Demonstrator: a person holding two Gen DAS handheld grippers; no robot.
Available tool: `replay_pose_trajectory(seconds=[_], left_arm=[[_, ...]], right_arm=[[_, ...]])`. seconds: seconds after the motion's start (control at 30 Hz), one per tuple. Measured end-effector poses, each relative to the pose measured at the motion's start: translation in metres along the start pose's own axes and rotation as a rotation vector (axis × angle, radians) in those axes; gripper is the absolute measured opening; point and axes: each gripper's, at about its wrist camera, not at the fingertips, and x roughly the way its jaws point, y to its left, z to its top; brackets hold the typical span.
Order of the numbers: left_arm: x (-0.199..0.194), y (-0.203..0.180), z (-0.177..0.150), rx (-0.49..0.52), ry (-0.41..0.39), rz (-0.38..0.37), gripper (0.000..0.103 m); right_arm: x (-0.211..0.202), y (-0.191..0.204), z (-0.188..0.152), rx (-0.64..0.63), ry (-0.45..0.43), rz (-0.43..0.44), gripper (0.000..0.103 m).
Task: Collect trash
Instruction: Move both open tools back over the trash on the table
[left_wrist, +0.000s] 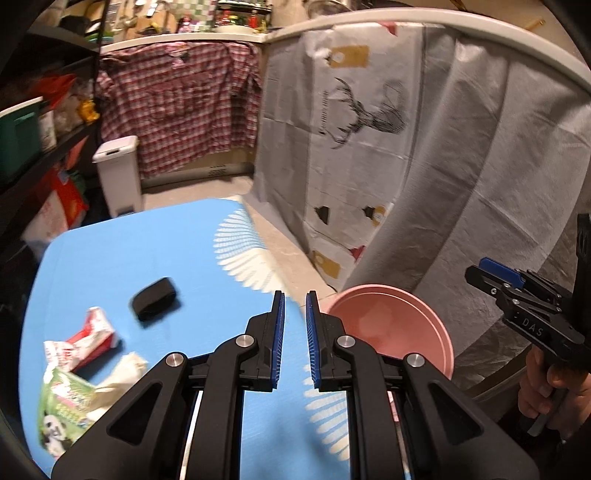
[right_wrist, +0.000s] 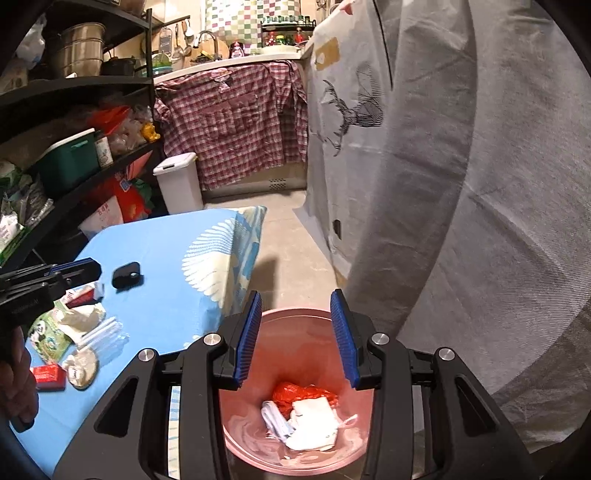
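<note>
Trash sits in two places as I look: crumpled white paper (right_wrist: 314, 421) and a wrinkled red wrapper (right_wrist: 295, 393) lie at the bottom of the smooth pink plastic bin (right_wrist: 258, 435), right under my right gripper (right_wrist: 295, 339), whose ribbed blue pads stand spread with nothing between them. My left gripper (left_wrist: 295, 339) hangs over the table edge, its pads a narrow gap apart, pinching nothing. Left of it, on the blue tablecloth (left_wrist: 147, 243), lie a green panda-print packet (left_wrist: 62, 410), a crumpled beige tissue (left_wrist: 118, 376) and a red-and-white wrapper (left_wrist: 88, 339). Beyond them rests a rounded black case (left_wrist: 153, 298). Farther off, a white lidded bin (left_wrist: 118, 173) stands before checked cloth (left_wrist: 177, 103).
</note>
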Motion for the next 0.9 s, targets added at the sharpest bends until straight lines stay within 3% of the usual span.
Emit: replay_pose_trajectory(seconds=[0.27, 0.53, 0.9], left_arm=[[-0.044, 0.073, 0.000, -0.068, -0.039, 0.080, 0.012], [-0.074, 0.140, -0.012, -0.136, -0.047, 0.165, 0.012], [-0.085, 0.182, -0.042, -0.149, -0.004, 0.219, 0.012]], right_arm=[[-0.004, 0.031, 0.007, -0.011, -0.051, 0.087, 0.016], [0.005, 0.071, 0.009, -0.041, -0.065, 0.187, 0.015], [0.046, 0.127, 0.007, -0.054, -0.011, 0.343, 0.015]])
